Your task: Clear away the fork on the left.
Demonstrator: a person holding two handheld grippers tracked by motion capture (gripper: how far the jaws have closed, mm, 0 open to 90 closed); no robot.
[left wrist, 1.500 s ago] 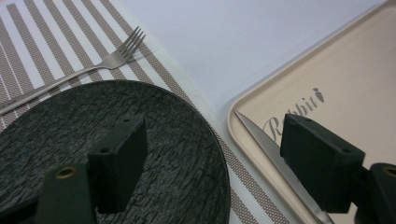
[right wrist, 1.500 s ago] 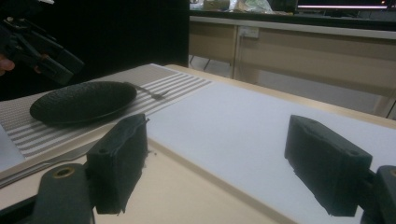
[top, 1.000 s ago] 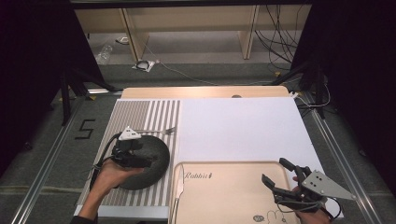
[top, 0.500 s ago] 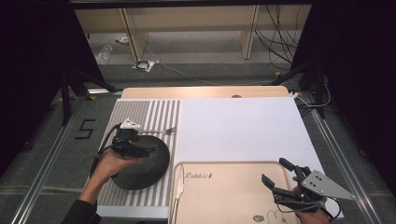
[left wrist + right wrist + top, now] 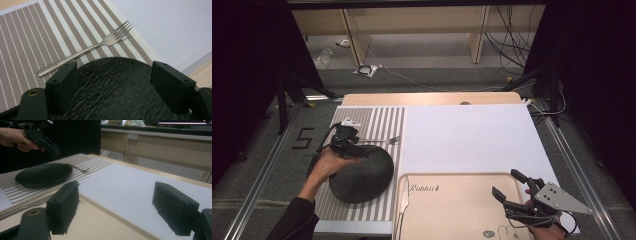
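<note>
Rough dark plate, brushed metal fork, woven mat.

Under my left gripper (image 5: 354, 149) the black plate (image 5: 117, 87) looked matt and slate-rough; just beyond its jaws the fork (image 5: 85, 48) was satin-finished metal on a coarse woven striped placemat (image 5: 30, 42). Under my right gripper (image 5: 514, 192) the tray (image 5: 452, 205) looked smooth, pale wood.

High view above the near table edge, looking forward and down over the whole table (image 5: 472, 135), left gripper view close above the black plate (image 5: 117, 87) facing the fork (image 5: 85, 50), right gripper view low over the tray (image 5: 100, 225), looking across to that same plate and fork.
</note>
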